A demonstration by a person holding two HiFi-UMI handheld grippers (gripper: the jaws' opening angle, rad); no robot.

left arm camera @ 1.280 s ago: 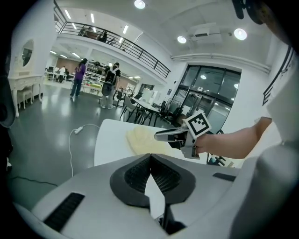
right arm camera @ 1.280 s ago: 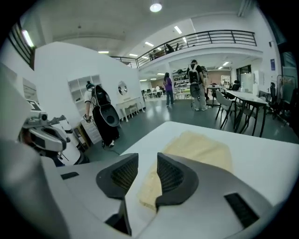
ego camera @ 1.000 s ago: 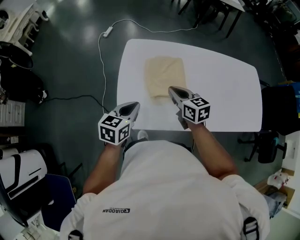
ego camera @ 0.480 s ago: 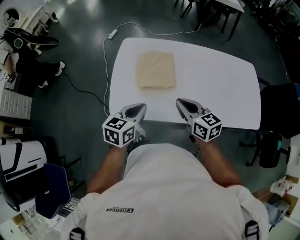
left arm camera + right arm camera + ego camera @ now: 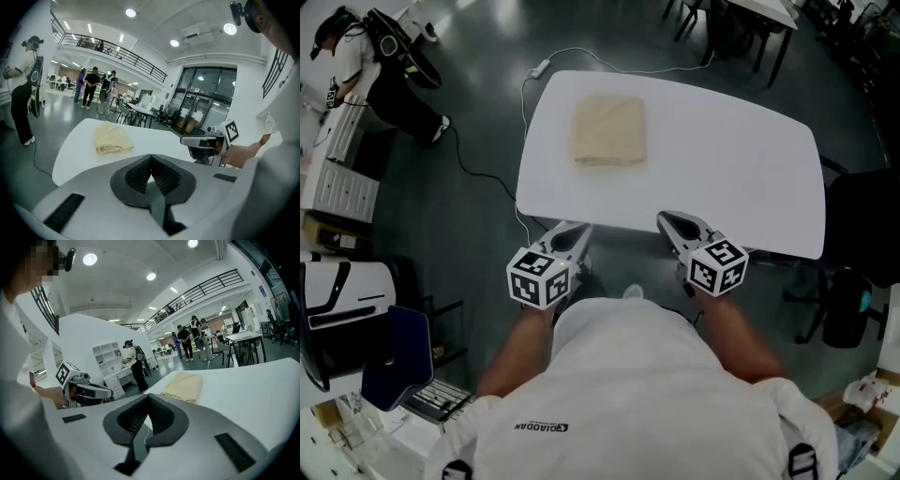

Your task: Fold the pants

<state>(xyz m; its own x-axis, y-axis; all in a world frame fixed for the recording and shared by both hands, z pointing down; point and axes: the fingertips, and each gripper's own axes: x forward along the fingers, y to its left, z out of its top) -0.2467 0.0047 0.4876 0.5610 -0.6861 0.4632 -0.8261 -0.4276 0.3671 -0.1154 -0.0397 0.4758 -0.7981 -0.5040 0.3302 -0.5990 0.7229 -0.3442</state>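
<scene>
The beige pants [image 5: 607, 131] lie folded into a small rectangle on the far left part of the white table [image 5: 731, 159]. Both grippers hang off the table's near edge, well short of the pants. My left gripper [image 5: 573, 232] is shut with nothing in it, and its pads [image 5: 151, 159] meet at the tip. My right gripper [image 5: 671, 223] is shut and empty as well, its tips [image 5: 148, 397] together. In the left gripper view the pants [image 5: 111, 138] sit ahead to the left, with the right gripper [image 5: 206, 140] alongside. The right gripper view has the pants [image 5: 184, 385] ahead.
A white cable [image 5: 520, 103] runs over the dark floor left of the table. Chairs [image 5: 722, 23] stand behind the table, and a black chair [image 5: 862, 234] is at its right. A person [image 5: 389, 66] stands at the upper left by white shelving.
Both grippers have drawn back from the pants, across the table's near edge toward the body. The pants stay folded on the table.
</scene>
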